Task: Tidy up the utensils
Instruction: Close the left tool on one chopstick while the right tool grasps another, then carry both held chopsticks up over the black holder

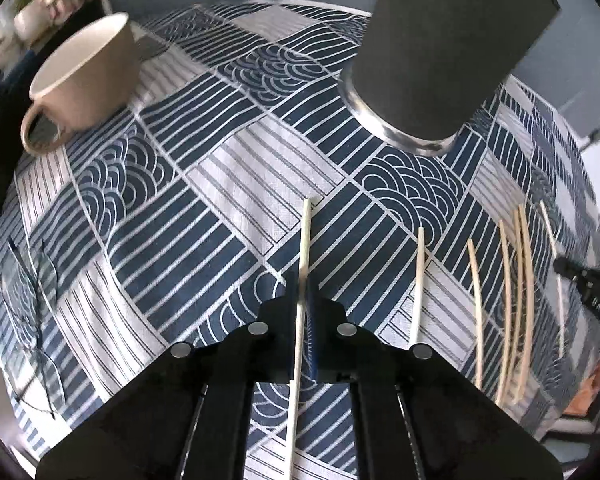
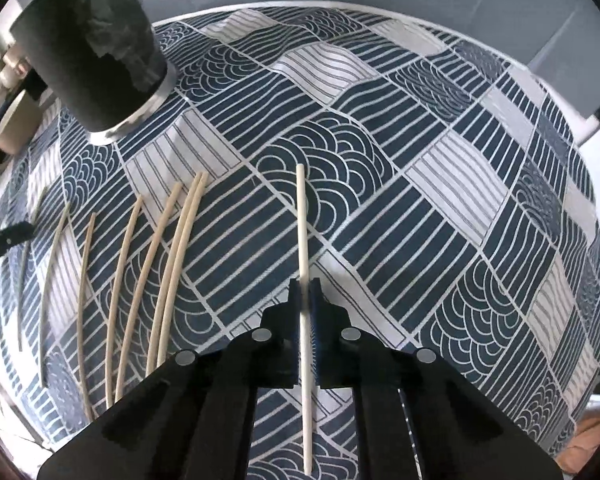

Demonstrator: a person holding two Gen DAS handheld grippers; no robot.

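Both grippers each hold one chopstick; dark cup is the likely drop target.

L chopstick (image 1: 303, 280) clenched in left gripper (image 1: 303, 304), tip to 12 o'clock above bench cloth (image 1: 220, 184); R chopstick (image 2: 303, 264) likewise in right gripper (image 2: 306, 304). Loose chopsticks (image 2: 156, 264) lie at 9 o'clock of R. Dark cup (image 1: 440, 52) at 1 o'clock of L. Tip: raise, align tip over rim, then release.

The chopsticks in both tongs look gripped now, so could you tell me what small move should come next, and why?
Probably lift the left tongs with their chopstick toward the dark cup. Both tongs are shut on a stick, the right tongs on theirs, and the upright cup stands ahead; the loose chopsticks can wait.
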